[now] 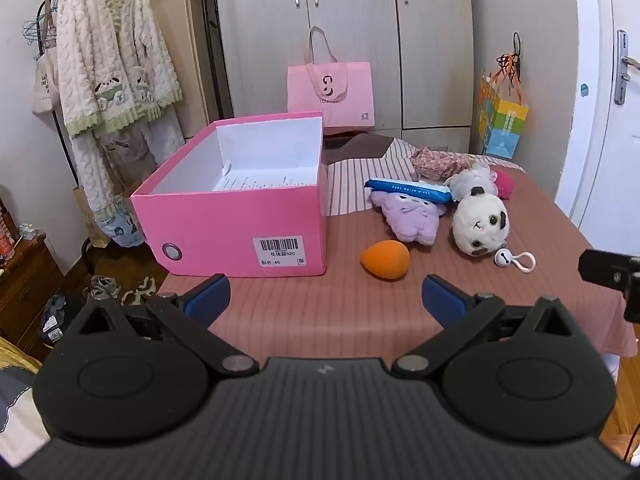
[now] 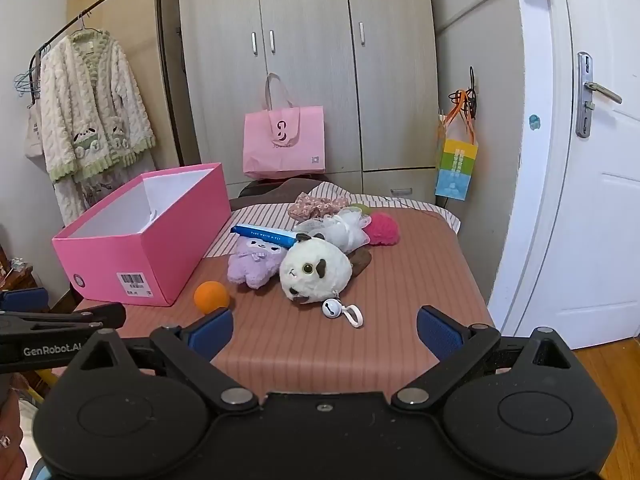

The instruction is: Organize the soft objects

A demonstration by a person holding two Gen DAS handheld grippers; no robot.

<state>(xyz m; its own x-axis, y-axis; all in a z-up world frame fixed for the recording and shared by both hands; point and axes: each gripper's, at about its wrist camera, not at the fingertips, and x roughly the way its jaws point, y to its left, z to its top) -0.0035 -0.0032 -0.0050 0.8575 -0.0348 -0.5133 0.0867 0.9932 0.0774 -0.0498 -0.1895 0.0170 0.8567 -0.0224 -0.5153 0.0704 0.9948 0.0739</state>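
Note:
An open pink box point(image 1: 236, 224) point(image 2: 132, 256) stands on the left of a brown striped table, holding only a paper sheet. To its right lie an orange sponge egg point(image 1: 385, 259) point(image 2: 211, 297), a purple plush point(image 1: 408, 214) point(image 2: 254, 260), a white panda plush point(image 1: 480, 222) point(image 2: 316, 270) with a bell keyring point(image 2: 332, 308), a blue wipes pack point(image 1: 410, 190) point(image 2: 266, 235), a white mesh pouf point(image 2: 344, 228), a pink pouf point(image 2: 382, 230) and a floral scrunchie point(image 2: 316, 205). My left gripper point(image 1: 326, 300) and right gripper point(image 2: 325, 330) are open and empty, near the table's front edge.
A pink tote bag point(image 2: 284, 142) stands behind the table against the wardrobe. A fleece robe point(image 1: 112, 64) hangs on a rack at the left. A colourful gift bag point(image 2: 456, 168) hangs at the right beside the white door point(image 2: 592, 200). Shoes point(image 1: 120, 288) lie on the floor at the left.

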